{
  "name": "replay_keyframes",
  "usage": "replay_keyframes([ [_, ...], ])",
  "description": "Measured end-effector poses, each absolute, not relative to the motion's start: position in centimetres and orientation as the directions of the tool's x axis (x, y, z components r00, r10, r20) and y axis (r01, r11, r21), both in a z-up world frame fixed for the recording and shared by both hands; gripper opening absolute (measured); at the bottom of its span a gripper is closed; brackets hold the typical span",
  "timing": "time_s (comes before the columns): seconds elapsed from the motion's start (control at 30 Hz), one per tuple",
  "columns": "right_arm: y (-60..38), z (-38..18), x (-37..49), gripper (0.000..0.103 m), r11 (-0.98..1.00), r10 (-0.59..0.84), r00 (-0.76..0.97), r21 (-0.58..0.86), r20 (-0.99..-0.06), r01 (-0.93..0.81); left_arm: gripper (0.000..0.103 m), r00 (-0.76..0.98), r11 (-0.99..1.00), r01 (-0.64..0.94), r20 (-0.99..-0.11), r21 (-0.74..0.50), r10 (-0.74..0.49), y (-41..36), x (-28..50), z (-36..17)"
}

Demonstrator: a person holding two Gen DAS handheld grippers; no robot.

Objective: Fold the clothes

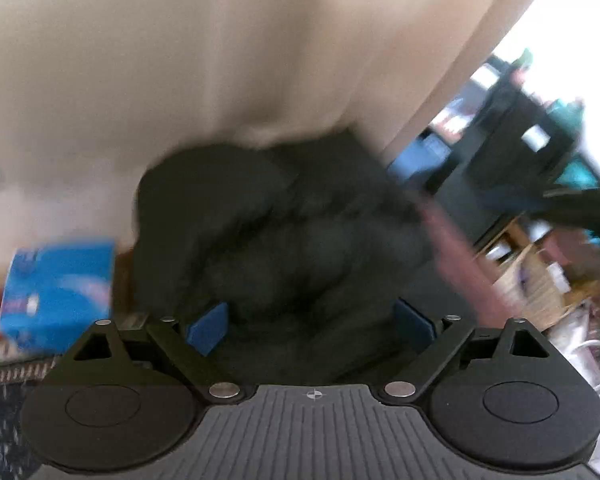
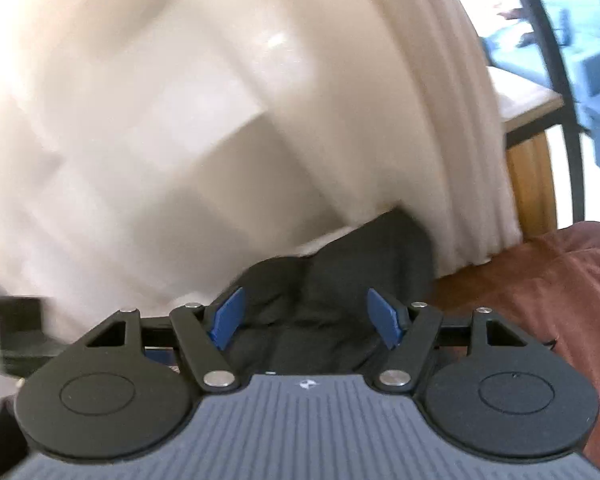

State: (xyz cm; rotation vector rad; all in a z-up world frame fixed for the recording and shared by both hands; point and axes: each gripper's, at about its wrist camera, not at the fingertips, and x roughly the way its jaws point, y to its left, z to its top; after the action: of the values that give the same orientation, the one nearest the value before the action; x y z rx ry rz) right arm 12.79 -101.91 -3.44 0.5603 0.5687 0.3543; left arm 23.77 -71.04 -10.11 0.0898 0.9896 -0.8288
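A black garment (image 1: 268, 216) lies bunched in a heap against a cream curtain (image 1: 220, 60); the left wrist view is badly blurred. My left gripper (image 1: 311, 326) has its blue pads (image 1: 208, 328) wide apart, and the dark cloth fills the space between them without clear pressing. In the right wrist view the same black garment (image 2: 340, 264) sits just ahead of my right gripper (image 2: 306, 318). Its blue pads (image 2: 228, 318) stand apart, with cloth behind the gap and nothing pinched.
A blue box (image 1: 60, 292) sits at the left on a patterned rug. A blurred pinkish streak (image 1: 452, 248) crosses right of the garment, with cluttered shelves (image 1: 540, 288) beyond. A reddish-brown cushion (image 2: 540, 292) lies at the right, and a wooden table (image 2: 528, 108) stands by the window.
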Motion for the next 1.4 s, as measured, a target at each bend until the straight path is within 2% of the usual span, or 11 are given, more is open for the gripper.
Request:
replay_keyframes([
  [0.2,-98.1,-4.4,7.2,0.074,0.8,0.552,0.7,0.525,-0.454,-0.29,0.093,0.294,0.751,0.547,-0.755,-0.369,-0.586,-66.7,23.6,-13.5],
  [0.33,-96.2,-5.2,5.2,0.074,0.802,0.551,0.69,0.528,-0.469,-0.28,0.091,0.375,0.758,0.536,-0.7,-0.372,-0.608,-63.7,22.6,-8.8],
  [0.43,-94.7,-4.7,4.0,0.074,0.812,0.532,0.702,0.521,-0.472,-0.265,0.092,0.398,0.696,0.617,-0.617,-0.368,-0.679,-62.3,19.6,-4.2],
  [0.57,-91.9,-5.9,4.1,0.074,0.841,0.487,0.729,0.483,-0.48,-0.243,0.093,0.326,0.543,0.791,-0.557,-0.282,-0.764,-64.5,14.3,-2.4],
  [0.67,-89.2,-7.4,4.7,0.074,0.861,0.472,0.727,0.438,-0.498,-0.259,0.093,0.307,0.535,0.817,-0.622,-0.217,-0.72,-65.7,12.9,-4.7],
  [0.77,-86.7,-9.1,5.0,0.076,0.885,0.451,0.728,0.366,-0.516,-0.289,0.092,0.311,0.596,0.769,-0.68,-0.229,-0.664,-64.3,13.6,-8.5],
  [0.87,-84.8,-10.8,5.0,0.077,0.899,0.434,0.736,0.305,-0.52,-0.315,0.092,0.27,0.645,0.696,-0.716,-0.316,-0.643,-62.3,14.7,-11.8],
  [1.0,-84.4,-12.1,5.0,0.078,0.901,0.433,0.732,0.282,-0.526,-0.33,0.092,0.232,0.658,0.626,-0.705,-0.419,-0.67,-61.0,15.9,-15.1],
  [1.1,-85.7,-10.0,4.7,0.077,0.895,0.443,0.733,0.298,-0.517,-0.331,0.092,0.27,0.653,0.605,-0.653,-0.457,-0.707,-59.4,15.9,-12.7],
  [1.2,-87.7,-7.2,3.3,0.077,0.905,0.413,0.793,0.304,-0.447,-0.299,0.092,0.326,0.635,0.63,-0.589,-0.447,-0.739,-57.8,15.3,-7.9],
  [1.4,-89.7,-5.1,4.0,0.077,0.937,0.319,0.852,0.273,-0.415,-0.218,0.093,0.333,0.525,0.756,-0.46,-0.391,-0.823,-60.0,12.4,-2.5],
])
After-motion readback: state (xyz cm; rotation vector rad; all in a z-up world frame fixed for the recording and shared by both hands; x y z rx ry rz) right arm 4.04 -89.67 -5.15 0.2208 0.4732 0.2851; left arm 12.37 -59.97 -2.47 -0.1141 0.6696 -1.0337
